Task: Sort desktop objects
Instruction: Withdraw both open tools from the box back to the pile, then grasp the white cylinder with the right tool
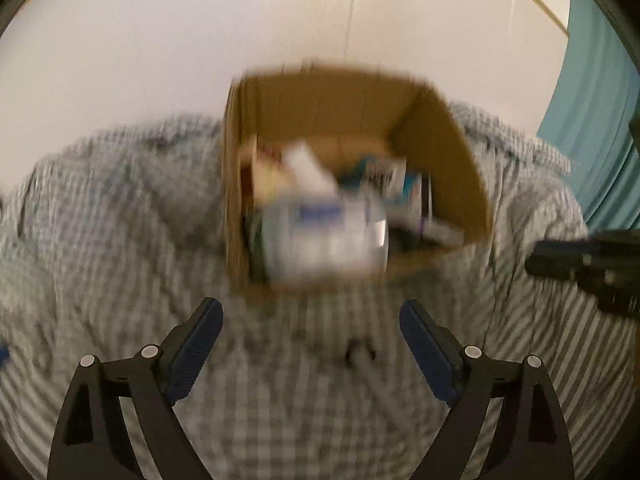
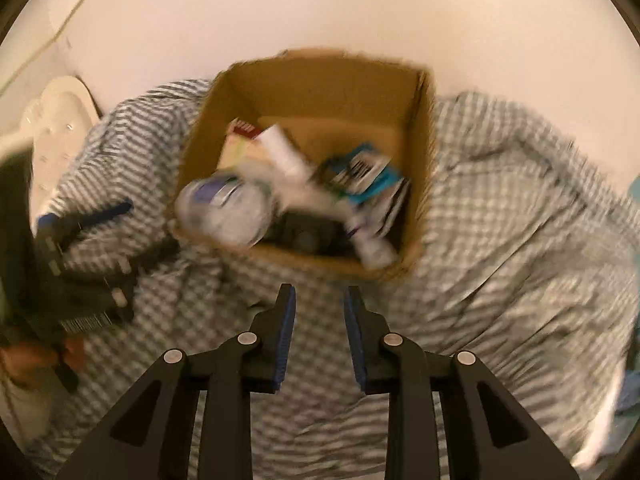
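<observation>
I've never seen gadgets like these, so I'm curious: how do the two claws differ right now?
The left claw is spread wide, while the right claw has only a narrow gap between its fingers. Both are empty, both have black fingers with blue pads, and both point at the open cardboard box of assorted items on the checked cloth. The images are blurred.

Left tool [image 1: 311, 318] wide, right tool [image 2: 320, 306] narrower.

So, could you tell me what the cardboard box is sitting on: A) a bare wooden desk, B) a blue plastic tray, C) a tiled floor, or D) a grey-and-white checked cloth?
D: the cardboard box rests on a rumpled grey-and-white checked cloth that spreads around it on both sides in both wrist views.
</observation>
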